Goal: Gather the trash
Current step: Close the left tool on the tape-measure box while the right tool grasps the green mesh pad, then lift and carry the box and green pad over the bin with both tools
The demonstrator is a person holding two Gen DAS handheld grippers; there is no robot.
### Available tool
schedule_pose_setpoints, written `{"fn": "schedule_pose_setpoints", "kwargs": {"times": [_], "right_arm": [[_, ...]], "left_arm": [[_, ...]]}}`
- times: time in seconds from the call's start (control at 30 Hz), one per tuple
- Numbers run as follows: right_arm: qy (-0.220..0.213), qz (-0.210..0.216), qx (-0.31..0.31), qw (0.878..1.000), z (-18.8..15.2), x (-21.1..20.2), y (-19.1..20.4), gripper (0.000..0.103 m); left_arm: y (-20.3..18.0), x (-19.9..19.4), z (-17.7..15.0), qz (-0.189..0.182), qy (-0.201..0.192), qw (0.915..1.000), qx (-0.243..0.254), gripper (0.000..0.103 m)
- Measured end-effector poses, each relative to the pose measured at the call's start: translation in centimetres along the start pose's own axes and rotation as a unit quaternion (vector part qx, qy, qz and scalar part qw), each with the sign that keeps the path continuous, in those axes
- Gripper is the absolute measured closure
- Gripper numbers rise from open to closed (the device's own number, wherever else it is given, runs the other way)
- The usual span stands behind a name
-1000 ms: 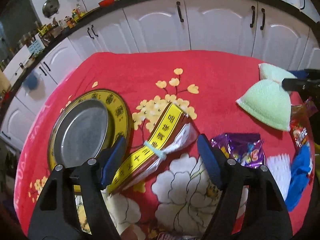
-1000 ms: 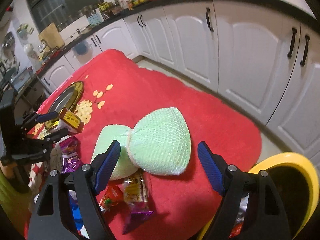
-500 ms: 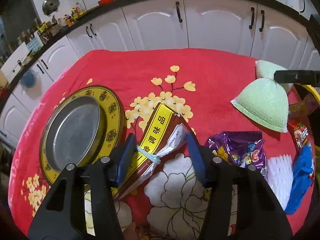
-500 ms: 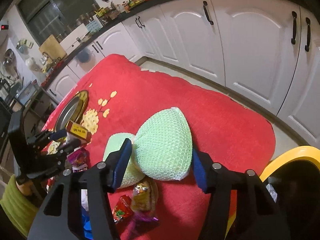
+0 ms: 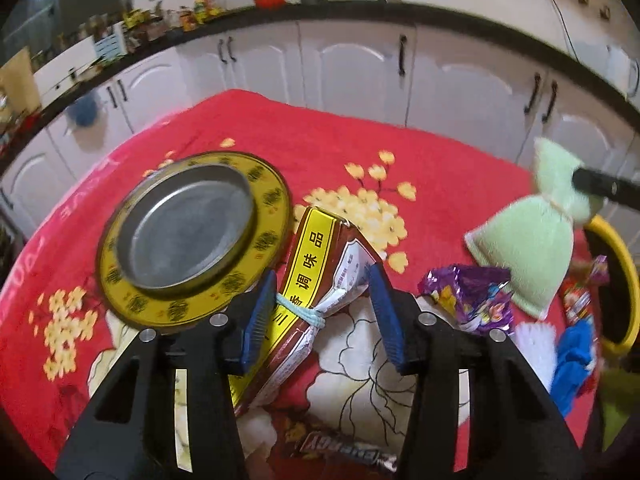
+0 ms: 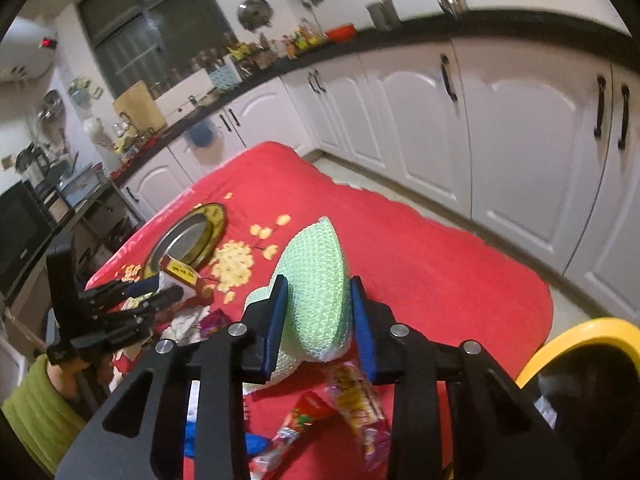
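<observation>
The left hand-held gripper (image 5: 322, 312) is pinching the brown-and-yellow seasoning packet bundle tied with a pale blue band (image 5: 308, 276), tilted up beside the gold-rimmed round metal tray (image 5: 192, 236) on the red floral-cloth worktop (image 5: 440, 176). The right hand-held gripper (image 6: 318, 320) is squeezing the pale green mesh foam sleeve (image 6: 318, 276), raised over candy wrappers (image 6: 352, 408), near the yellow-rimmed bin (image 6: 576, 336).

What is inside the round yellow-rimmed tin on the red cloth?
The yellow-rimmed tin shows only its bare grey metal bottom in the left wrist view; nothing lies in it. Its near edge is covered by the left gripper, so what is under that edge cannot be seen.
</observation>
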State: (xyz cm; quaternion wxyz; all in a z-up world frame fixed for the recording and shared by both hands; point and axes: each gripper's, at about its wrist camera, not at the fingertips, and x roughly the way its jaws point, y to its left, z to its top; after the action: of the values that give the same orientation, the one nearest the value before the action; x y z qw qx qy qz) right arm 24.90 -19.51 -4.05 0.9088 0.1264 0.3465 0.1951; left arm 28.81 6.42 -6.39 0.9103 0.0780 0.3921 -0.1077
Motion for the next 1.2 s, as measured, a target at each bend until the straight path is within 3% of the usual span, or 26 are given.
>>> {"fn": "schedule_pose_setpoints", "kwargs": {"times": [0.33, 0.8, 1.2], "right_arm": [[-0.082, -0.02, -0.109, 0.99, -0.5, -3.4, 5.2, 0.074], [-0.135, 0.013, -0.124, 0.983, -1.0, -8.6, 6.6, 0.074], [-0.148, 0.023, -0.111, 0.982, -2.1, -12.3, 5.7, 0.074]], "left_arm": [[0.1, -5.9, 0.1, -0.015, -0.082, 0.995, -0.055, 0.064], [-2.8, -12.8, 0.1, -0.016, -0.153, 0.9855, -0.073, 0.064], [-5.6, -15.0, 0.1, -0.031, -0.167, 0.9832, -0.065, 0.064]]}}
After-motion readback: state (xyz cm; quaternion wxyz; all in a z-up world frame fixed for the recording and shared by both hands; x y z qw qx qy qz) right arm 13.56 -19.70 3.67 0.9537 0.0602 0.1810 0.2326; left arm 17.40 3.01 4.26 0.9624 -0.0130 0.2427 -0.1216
